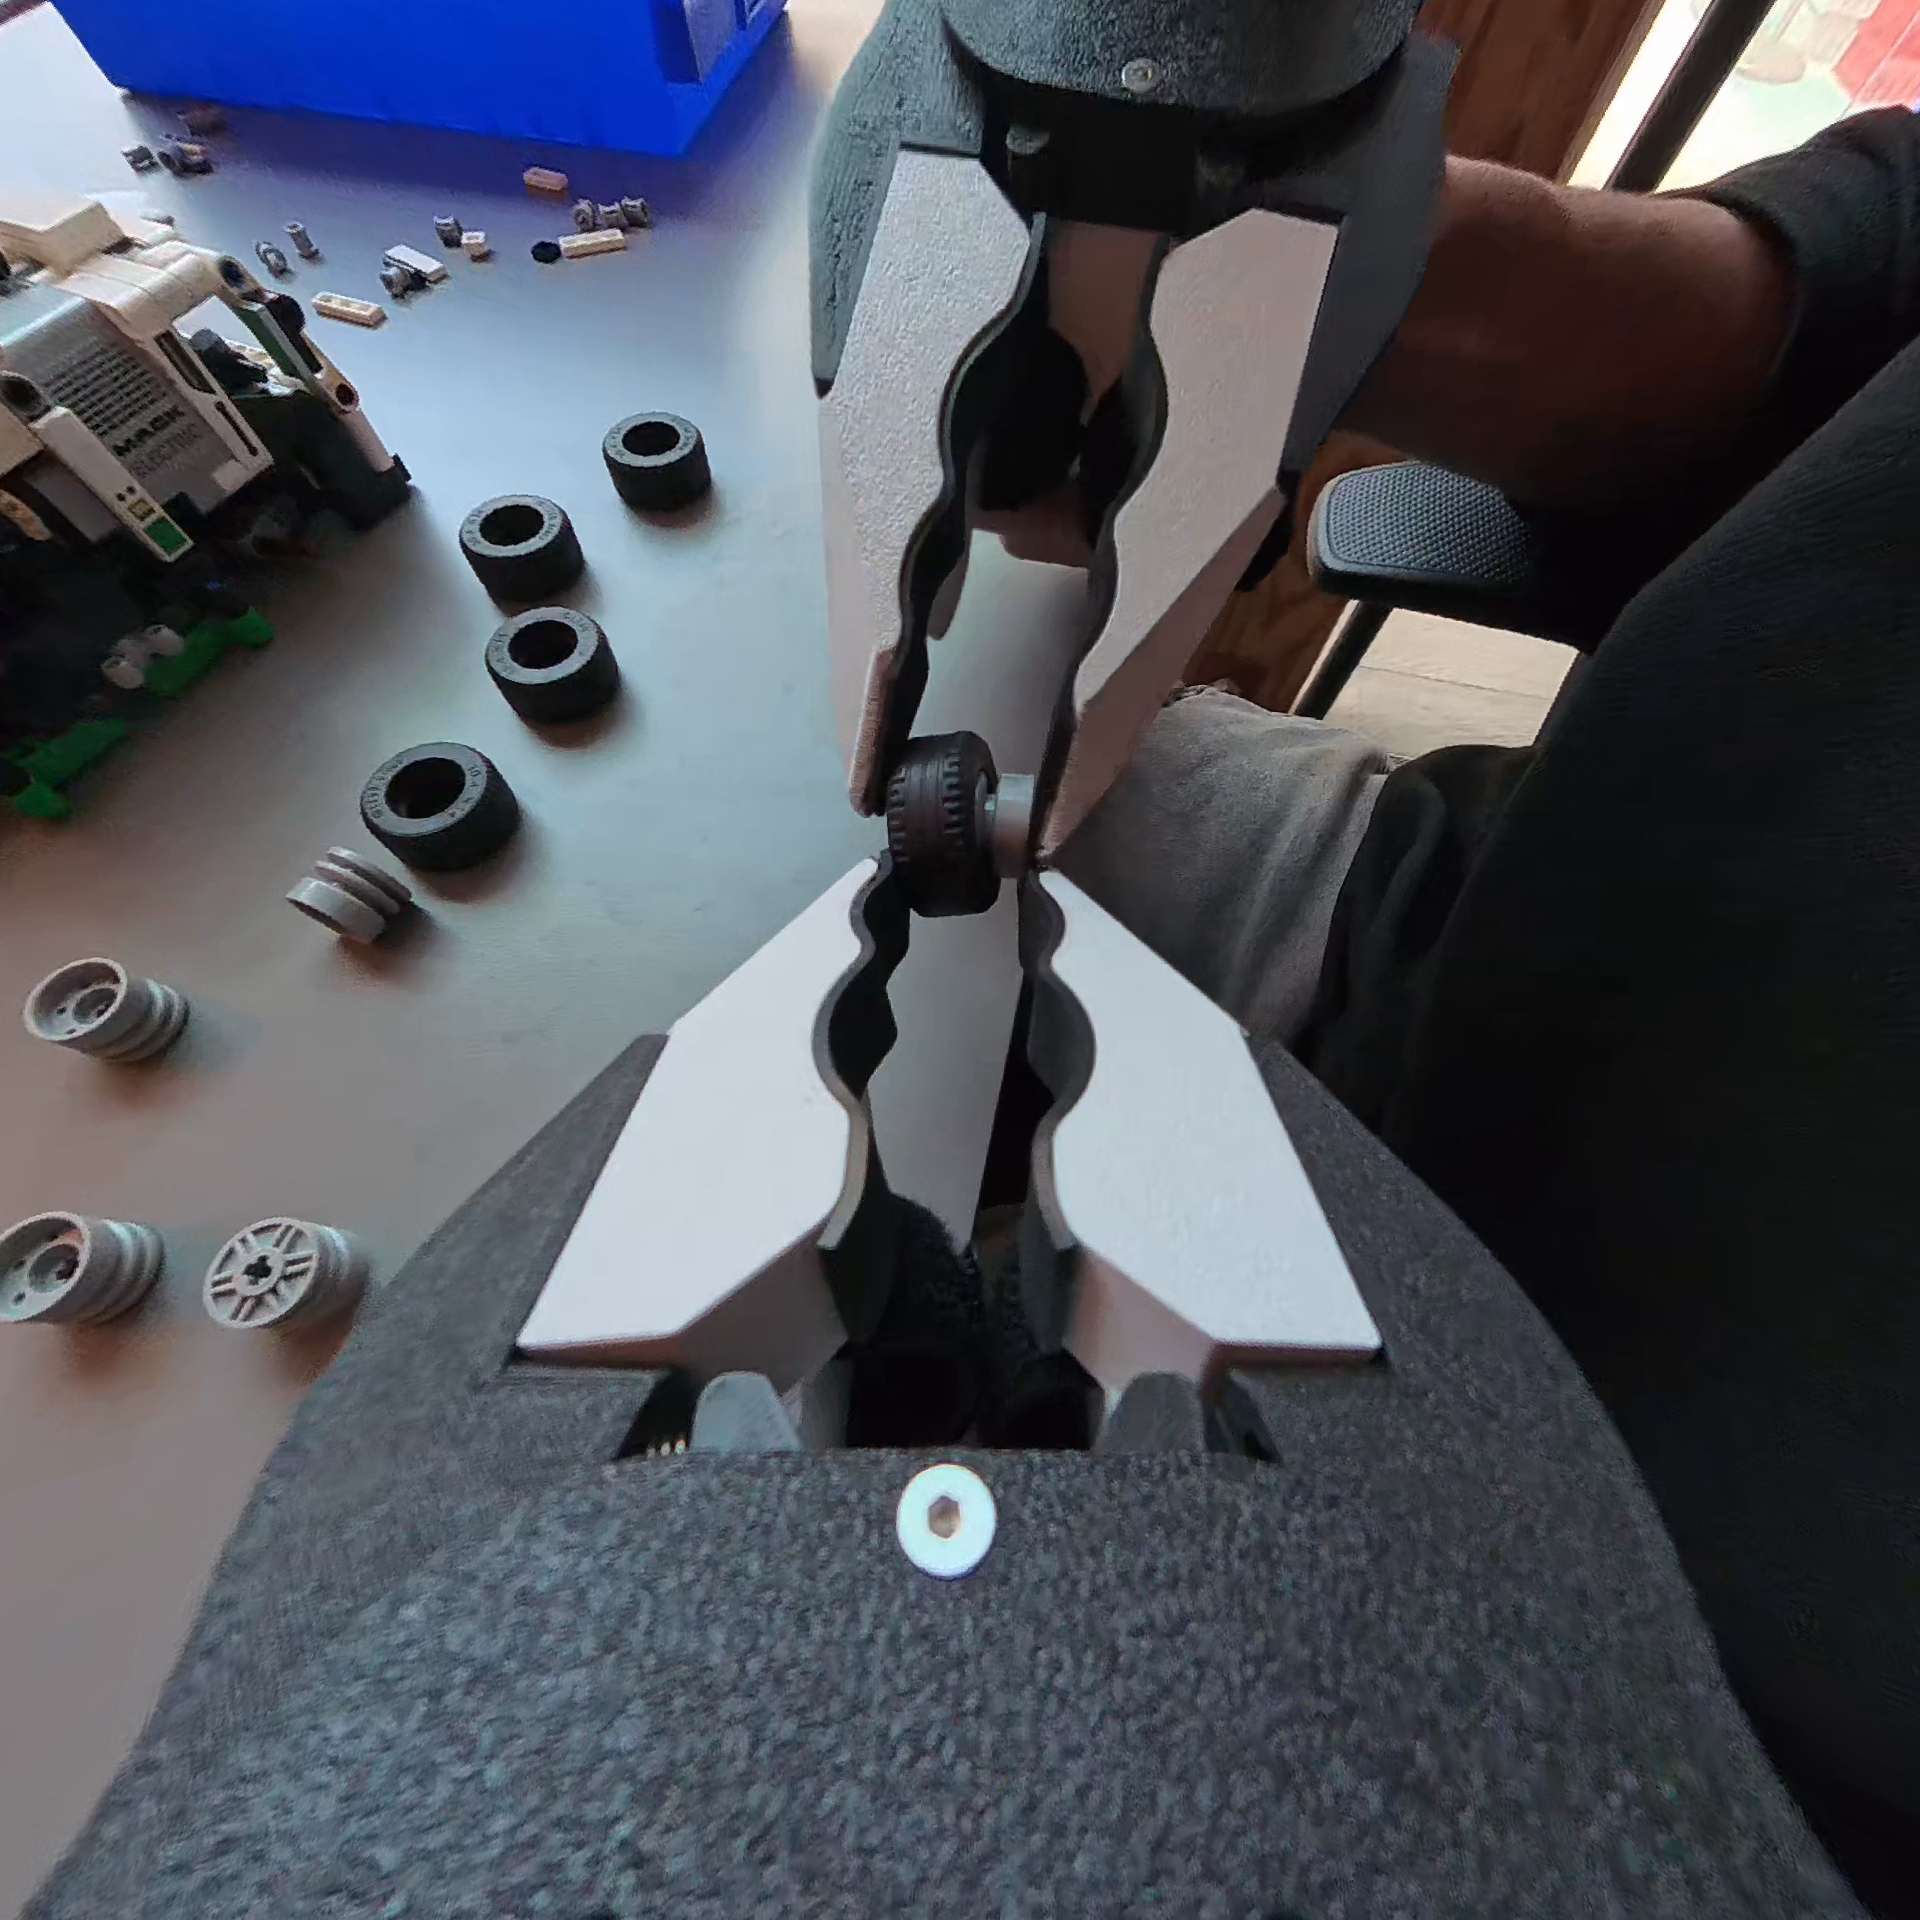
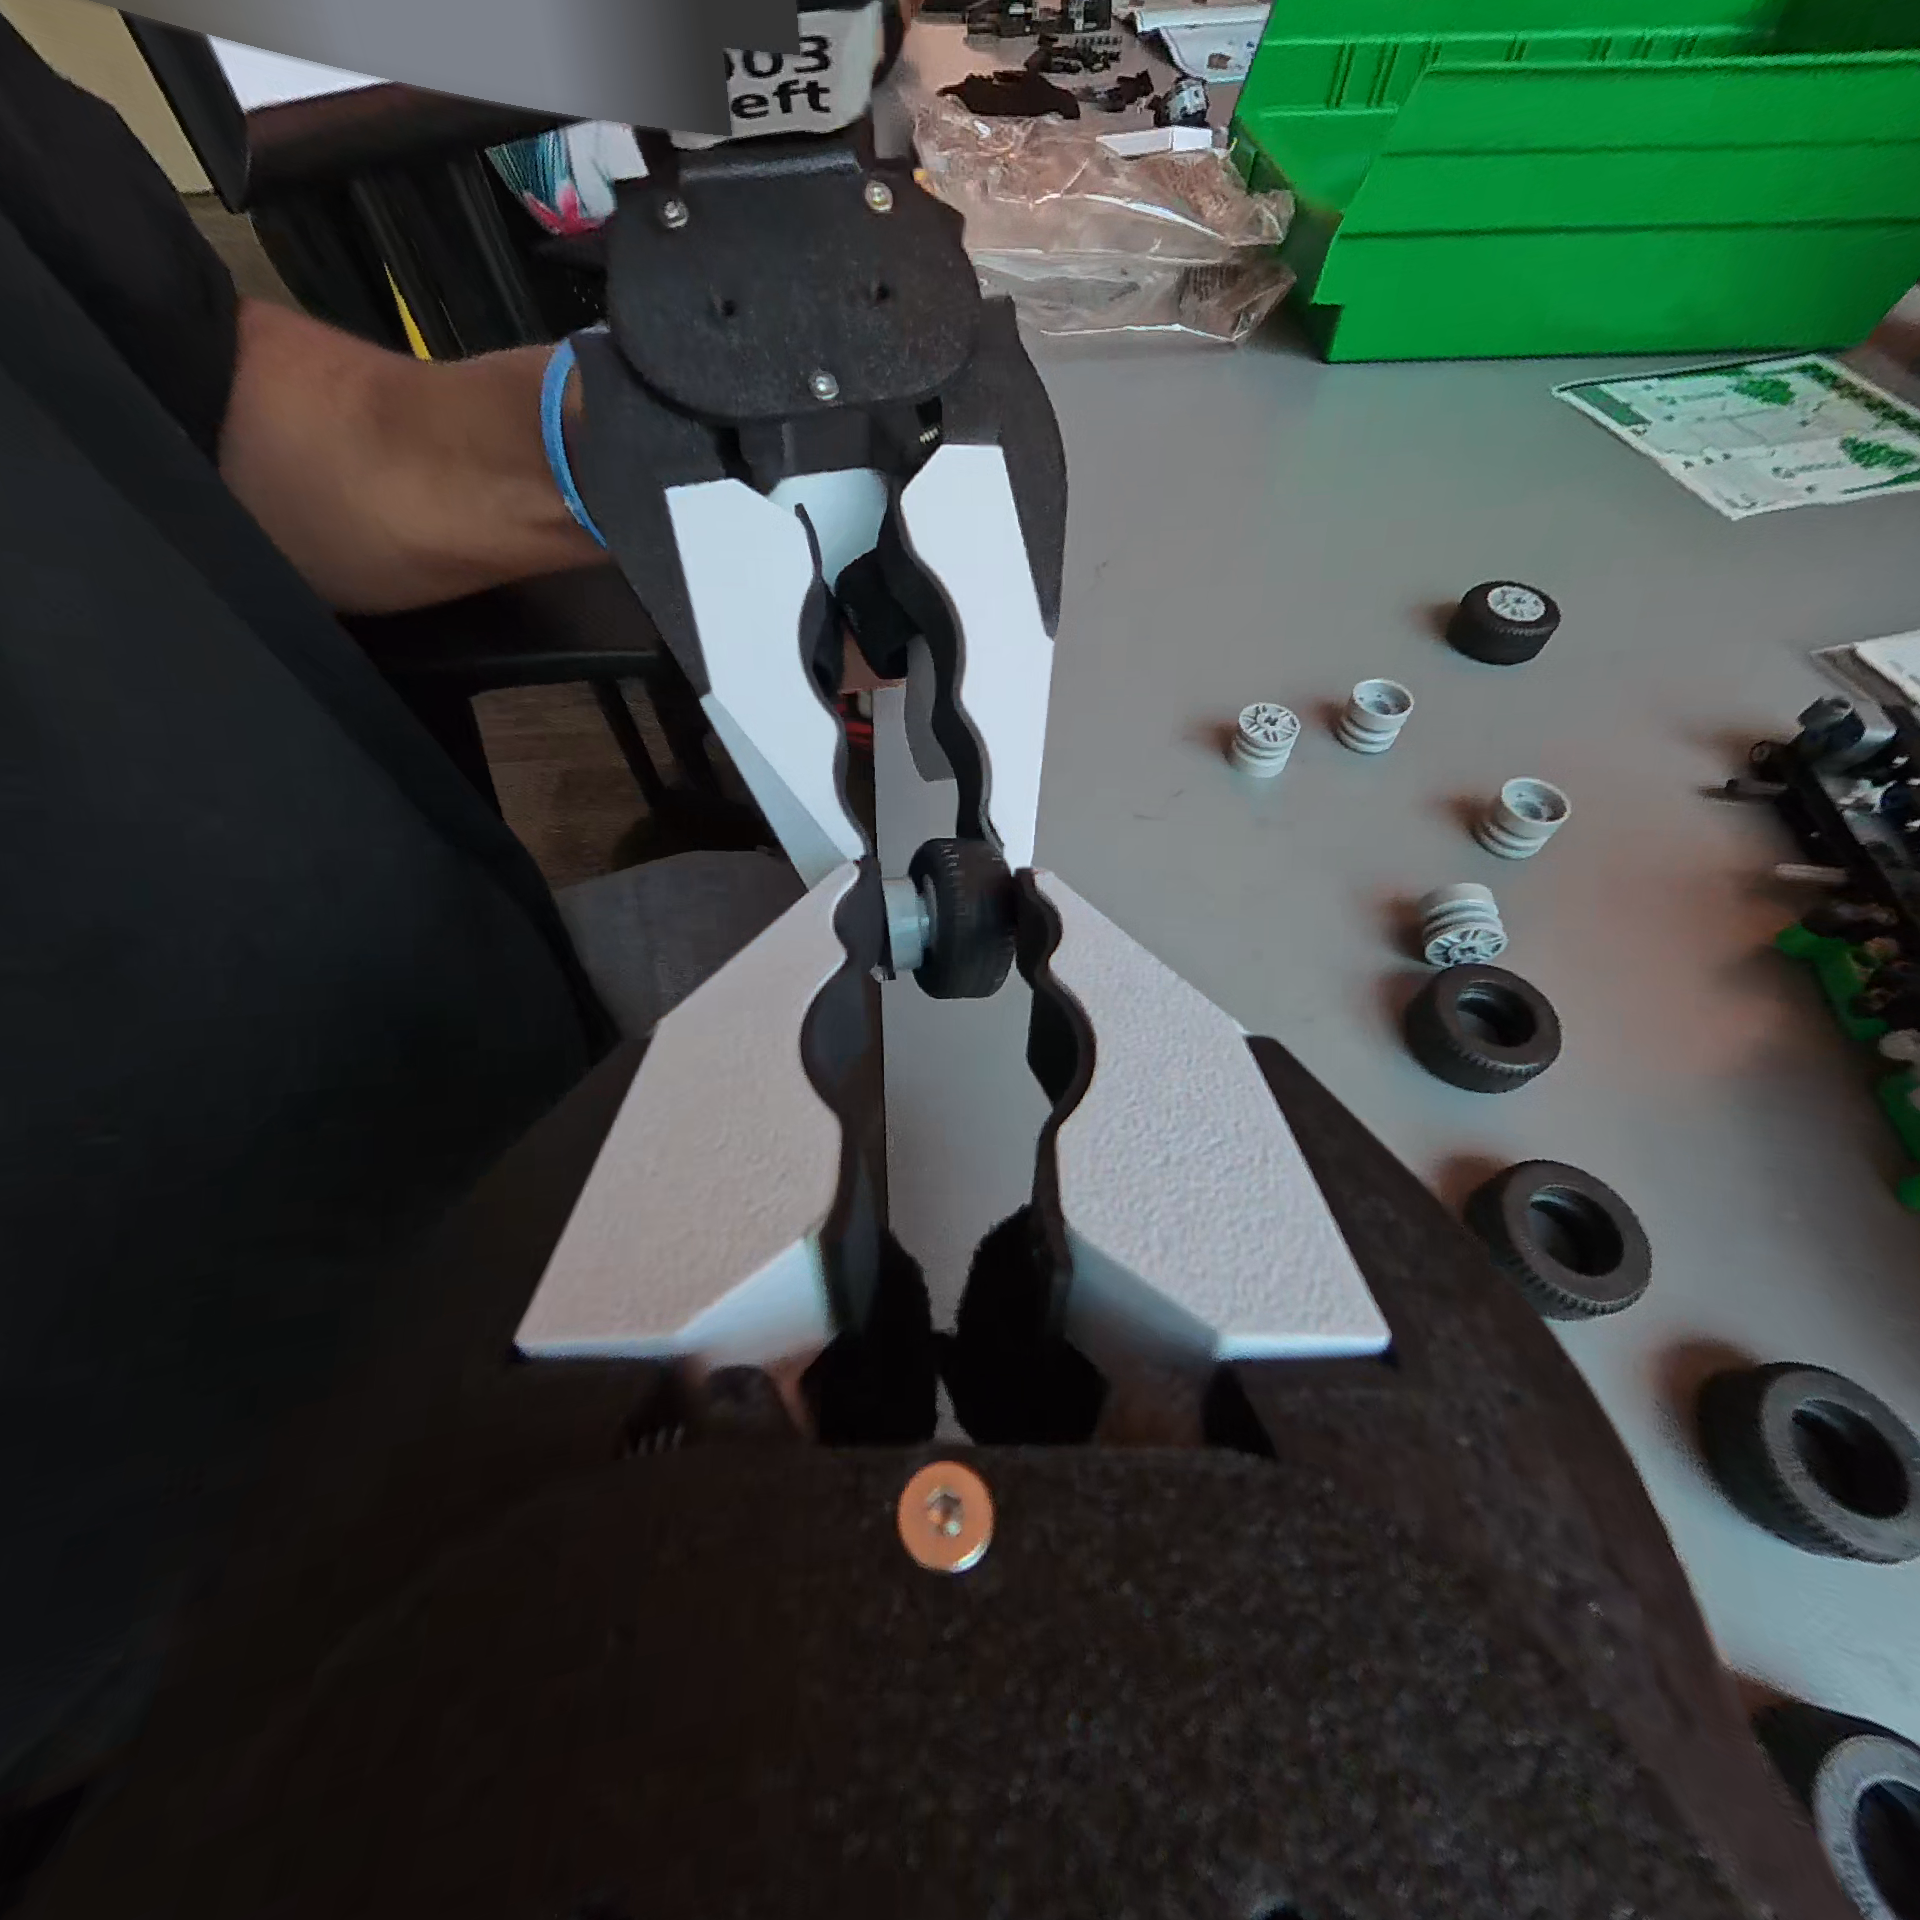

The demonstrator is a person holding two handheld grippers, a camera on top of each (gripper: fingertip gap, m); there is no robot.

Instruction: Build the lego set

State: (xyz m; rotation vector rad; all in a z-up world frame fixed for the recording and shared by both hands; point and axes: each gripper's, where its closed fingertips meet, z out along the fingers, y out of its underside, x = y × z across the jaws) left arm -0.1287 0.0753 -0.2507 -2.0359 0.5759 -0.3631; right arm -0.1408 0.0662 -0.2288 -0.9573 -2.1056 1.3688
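A small black tyre [image 1: 940, 831] with a grey rim [image 1: 1013, 816] partly pushed into its side hangs in the air past the table's edge, above a person's lap. My left gripper [image 1: 956, 873] comes from below in its own view and pinches the tyre's lower part. My right gripper [image 1: 956, 821] faces it tip to tip from above, clamped across tyre and rim. In the right wrist view my right gripper [image 2: 943, 894] presses the rim [image 2: 902, 925] on one side and the tyre [image 2: 966, 925] on the other. The left gripper [image 2: 930, 857] meets it from above.
Several loose black tyres [image 1: 520, 545] and grey rims [image 1: 104, 1008] lie on the grey table [image 1: 675, 312]. A part-built white and green truck [image 1: 135, 416], a blue bin [image 1: 416, 62], green bins [image 2: 1610, 177], a booklet [image 2: 1756, 436], a finished wheel [image 2: 1503, 621] and a chair armrest [image 1: 1423, 530] surround them. My two grippers' fingertips are within a few centimetres of each other.
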